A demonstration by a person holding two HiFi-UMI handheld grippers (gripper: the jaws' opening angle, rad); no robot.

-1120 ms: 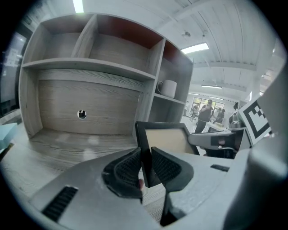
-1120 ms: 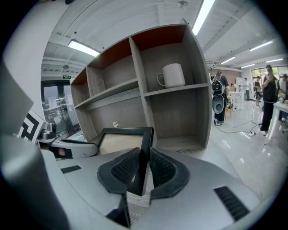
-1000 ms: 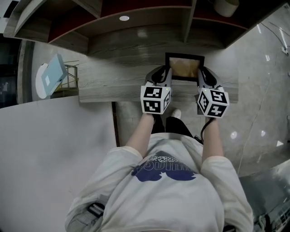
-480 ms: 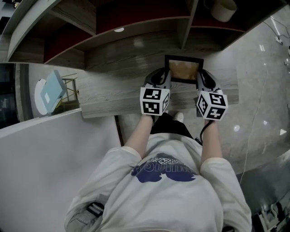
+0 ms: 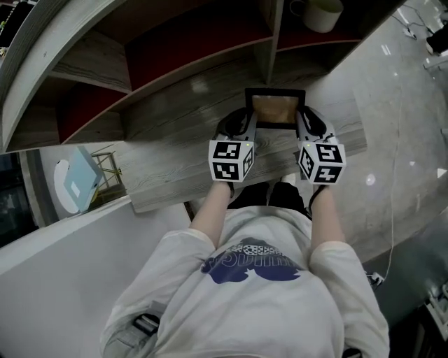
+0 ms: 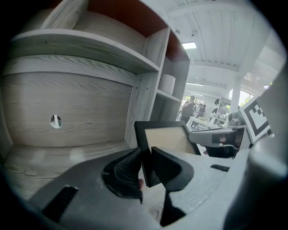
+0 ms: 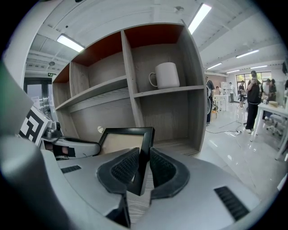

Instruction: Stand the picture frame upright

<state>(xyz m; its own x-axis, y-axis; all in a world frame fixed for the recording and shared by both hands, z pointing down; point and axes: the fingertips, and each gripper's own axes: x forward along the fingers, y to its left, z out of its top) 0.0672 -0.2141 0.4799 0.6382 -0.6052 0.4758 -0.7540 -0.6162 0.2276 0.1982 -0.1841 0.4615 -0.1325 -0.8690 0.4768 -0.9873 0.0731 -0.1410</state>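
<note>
A black picture frame (image 5: 274, 108) with a tan inside sits over the grey wood desk (image 5: 175, 147), in front of the shelf unit. It is held by both side bars, its face tipped up towards the person. My left gripper (image 5: 243, 126) is shut on the frame's left bar, and in the left gripper view that gripper (image 6: 146, 162) has its pads pressed on the frame (image 6: 165, 137). My right gripper (image 5: 306, 123) is shut on the right bar. The right gripper view shows this gripper (image 7: 144, 165) pinching the frame (image 7: 128, 134) near its lower corner.
The shelf unit (image 5: 269, 52) rises behind the desk, with a white mug (image 5: 318, 12) in its right compartment, also visible as the mug (image 7: 165, 75) above the frame. The desk's right end (image 5: 360, 133) meets glossy floor. People stand far off at the right (image 7: 253, 96).
Both grippers, still closed on the frame, have moved a little left and towards the shelf. The head view has swung, so the desk now looks slanted.
</note>
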